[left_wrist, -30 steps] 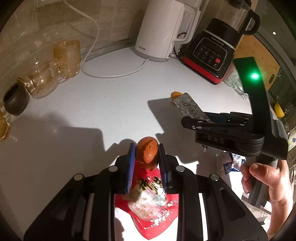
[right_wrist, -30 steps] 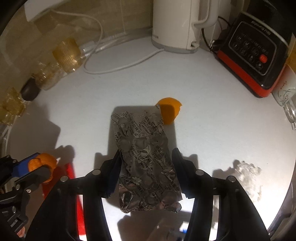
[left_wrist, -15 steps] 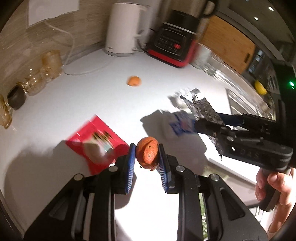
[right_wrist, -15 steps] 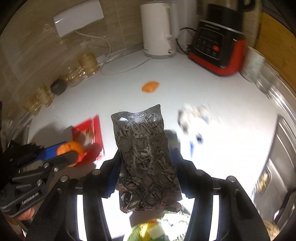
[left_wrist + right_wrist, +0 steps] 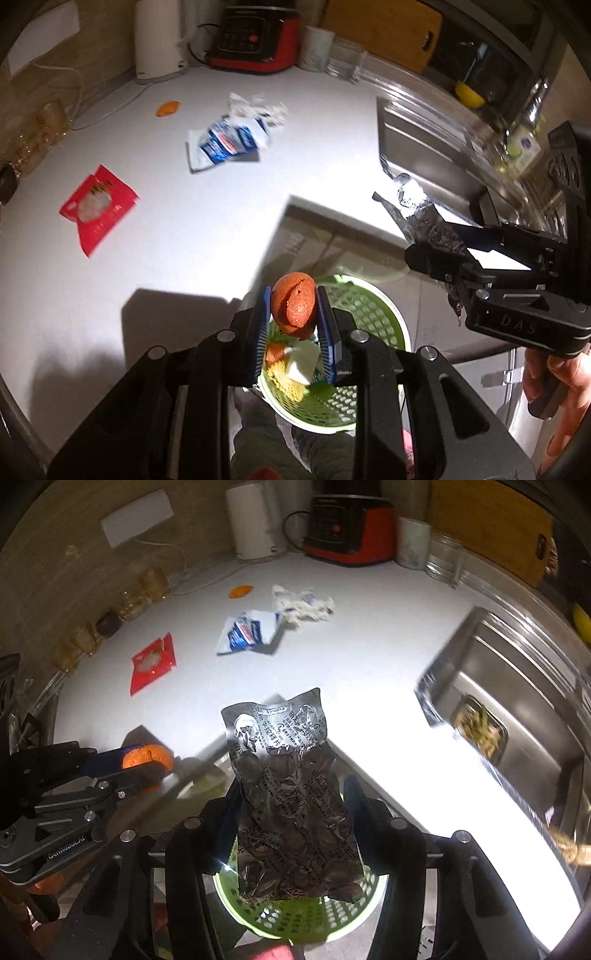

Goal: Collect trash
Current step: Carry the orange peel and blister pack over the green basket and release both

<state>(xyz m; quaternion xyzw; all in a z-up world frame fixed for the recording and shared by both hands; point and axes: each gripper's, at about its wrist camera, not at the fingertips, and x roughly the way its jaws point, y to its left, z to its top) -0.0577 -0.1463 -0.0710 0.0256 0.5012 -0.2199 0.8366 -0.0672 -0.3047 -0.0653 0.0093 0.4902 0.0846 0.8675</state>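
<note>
My left gripper [image 5: 294, 308] is shut on an orange peel [image 5: 294, 305] and holds it over a green mesh basket [image 5: 376, 314] on the floor, which has some trash in it. My right gripper [image 5: 293, 808] is shut on a crumpled silver pill blister pack [image 5: 288, 794], held above the same basket [image 5: 295, 919]. The right gripper also shows in the left wrist view [image 5: 436, 254], and the left one in the right wrist view [image 5: 147, 762]. A red wrapper [image 5: 98, 208], a blue-white wrapper [image 5: 227, 142], crumpled paper [image 5: 258, 107] and another orange peel [image 5: 168, 108] lie on the white counter [image 5: 155, 229].
A white kettle [image 5: 157, 38], a red-black blender base [image 5: 255, 37], a cup and a glass jar stand at the back. Amber glasses [image 5: 147, 585] line the left wall. A steel sink [image 5: 513, 698] lies to the right. The counter edge runs just beyond the basket.
Both grippers have pulled back from the counter with their items and now hang past its edge over the green basket. The counter trash now looks farther away.
</note>
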